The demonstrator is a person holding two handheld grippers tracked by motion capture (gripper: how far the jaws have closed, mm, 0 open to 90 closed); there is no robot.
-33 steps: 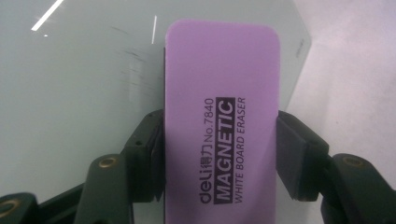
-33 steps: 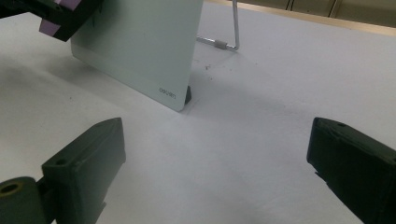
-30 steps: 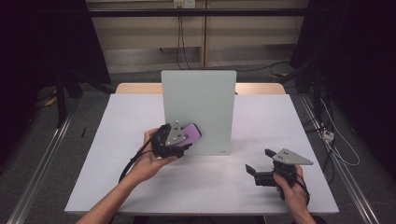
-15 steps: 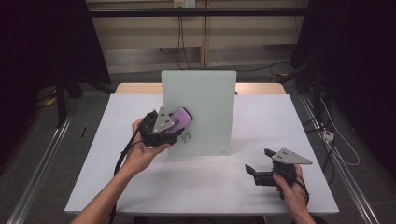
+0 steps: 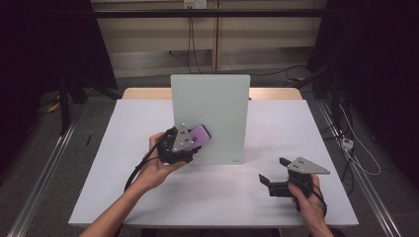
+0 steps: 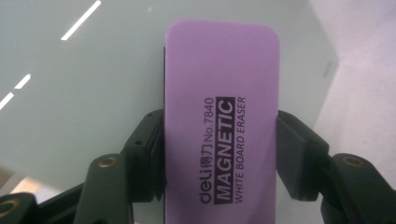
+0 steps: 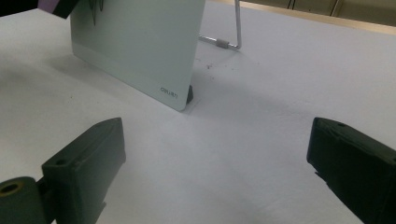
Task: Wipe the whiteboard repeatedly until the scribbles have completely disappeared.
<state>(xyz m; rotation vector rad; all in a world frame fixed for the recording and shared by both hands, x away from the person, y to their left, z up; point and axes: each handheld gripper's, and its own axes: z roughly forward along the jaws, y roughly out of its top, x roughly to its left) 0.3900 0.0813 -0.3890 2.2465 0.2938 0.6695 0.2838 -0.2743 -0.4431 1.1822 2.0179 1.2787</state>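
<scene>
Since the earlier frame, the left gripper was shifted rightward across the whiteboard, fingers clamped on the purple eraser; the right gripper fingers were held apart.

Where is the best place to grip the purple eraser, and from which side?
Grip the eraser across its two long edges, near the middle, coming from its short end. The left gripper holds it that way: flat, narrow sides suit the fingers, leaving its face towards the board.
</scene>
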